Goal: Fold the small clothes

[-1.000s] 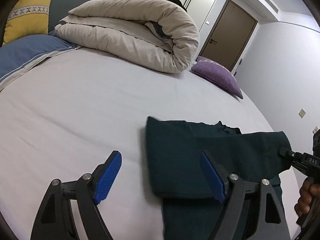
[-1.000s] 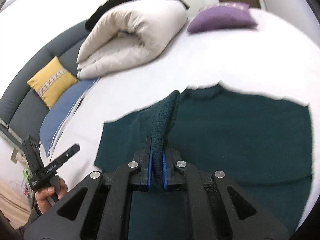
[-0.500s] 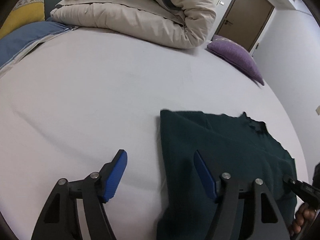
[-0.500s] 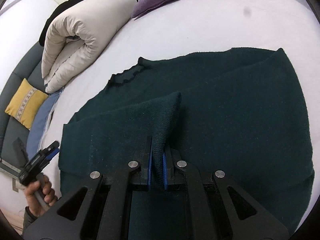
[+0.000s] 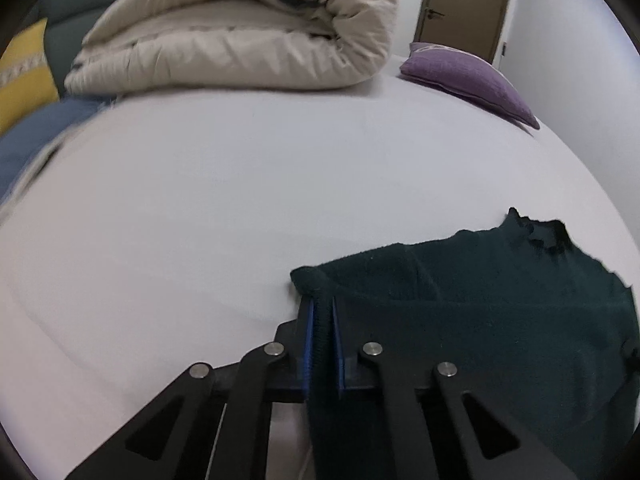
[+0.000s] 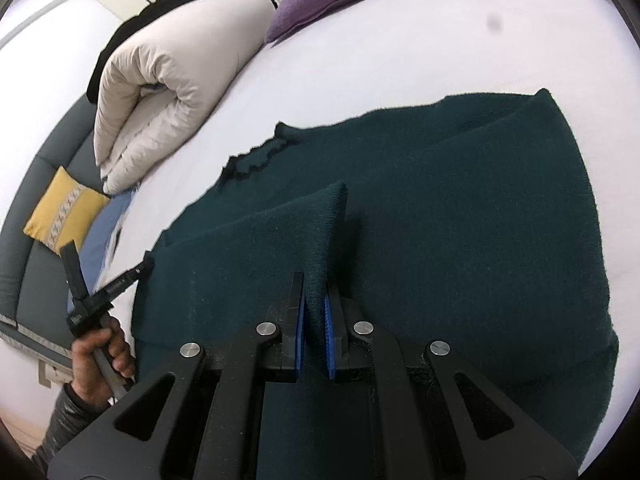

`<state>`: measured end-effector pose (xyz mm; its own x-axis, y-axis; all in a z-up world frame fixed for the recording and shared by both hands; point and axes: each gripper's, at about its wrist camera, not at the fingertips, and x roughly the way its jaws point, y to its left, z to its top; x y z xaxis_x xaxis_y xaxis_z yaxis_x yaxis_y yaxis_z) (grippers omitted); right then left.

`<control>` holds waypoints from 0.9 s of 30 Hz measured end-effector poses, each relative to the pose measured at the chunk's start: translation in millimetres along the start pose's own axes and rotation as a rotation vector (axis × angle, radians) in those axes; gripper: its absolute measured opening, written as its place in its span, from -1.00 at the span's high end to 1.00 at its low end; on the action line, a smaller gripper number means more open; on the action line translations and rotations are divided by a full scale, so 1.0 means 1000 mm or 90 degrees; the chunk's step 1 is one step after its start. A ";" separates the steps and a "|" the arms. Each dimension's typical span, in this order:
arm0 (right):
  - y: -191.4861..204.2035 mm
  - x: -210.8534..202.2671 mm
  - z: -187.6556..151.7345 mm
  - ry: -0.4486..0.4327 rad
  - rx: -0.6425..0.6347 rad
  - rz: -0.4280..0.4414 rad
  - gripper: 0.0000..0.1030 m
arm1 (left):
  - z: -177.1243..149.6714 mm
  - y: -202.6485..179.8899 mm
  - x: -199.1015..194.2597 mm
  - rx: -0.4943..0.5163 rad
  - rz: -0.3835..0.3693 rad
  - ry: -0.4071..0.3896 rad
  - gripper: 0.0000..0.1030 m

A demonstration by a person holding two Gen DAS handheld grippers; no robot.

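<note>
A dark green knitted sweater lies flat on the white bed sheet, with its collar toward the rolled duvet. My left gripper is at the sweater's left corner. Its jaws are closing tight on a pinch of the fabric, and the blue pads press it. My right gripper is shut on a raised fold of the sweater near its middle. In the right wrist view, a hand holds the left gripper at the sweater's left edge.
A rolled beige duvet lies at the far side of the bed, with a purple cushion to its right. A yellow cushion and a blue pillow sit at the far left. A brown door stands behind.
My left gripper came down to the sweater's left corner and closed from wide open onto it. My right gripper sank closer to the bed, still pinching its fold.
</note>
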<state>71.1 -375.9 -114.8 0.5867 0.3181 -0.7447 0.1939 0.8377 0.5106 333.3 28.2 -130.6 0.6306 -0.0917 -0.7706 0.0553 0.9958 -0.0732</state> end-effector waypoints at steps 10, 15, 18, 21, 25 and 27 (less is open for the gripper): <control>-0.016 0.010 -0.004 0.017 0.027 -0.020 0.84 | -0.005 0.008 -0.014 0.021 0.021 -0.032 0.69; -0.010 -0.009 -0.005 0.001 0.039 -0.018 0.61 | -0.022 -0.002 -0.062 0.045 0.009 -0.067 0.57; -0.010 -0.009 -0.013 0.009 0.016 -0.044 0.67 | -0.043 -0.013 -0.056 0.097 0.036 -0.035 0.56; -0.019 -0.008 -0.020 0.003 -0.004 -0.049 0.73 | -0.059 -0.005 -0.035 0.100 0.044 0.000 0.40; -0.014 -0.029 -0.021 -0.015 0.005 -0.097 0.70 | -0.055 0.002 -0.043 0.093 0.057 -0.005 0.36; -0.006 -0.044 -0.024 -0.039 -0.003 -0.088 0.61 | -0.059 0.002 -0.044 0.097 0.061 -0.008 0.35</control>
<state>25.2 -384.5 -95.7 0.6014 0.1716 -0.7803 0.2732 0.8736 0.4026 260.0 34.6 -133.7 0.6477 0.0022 -0.7619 0.1113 0.9890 0.0975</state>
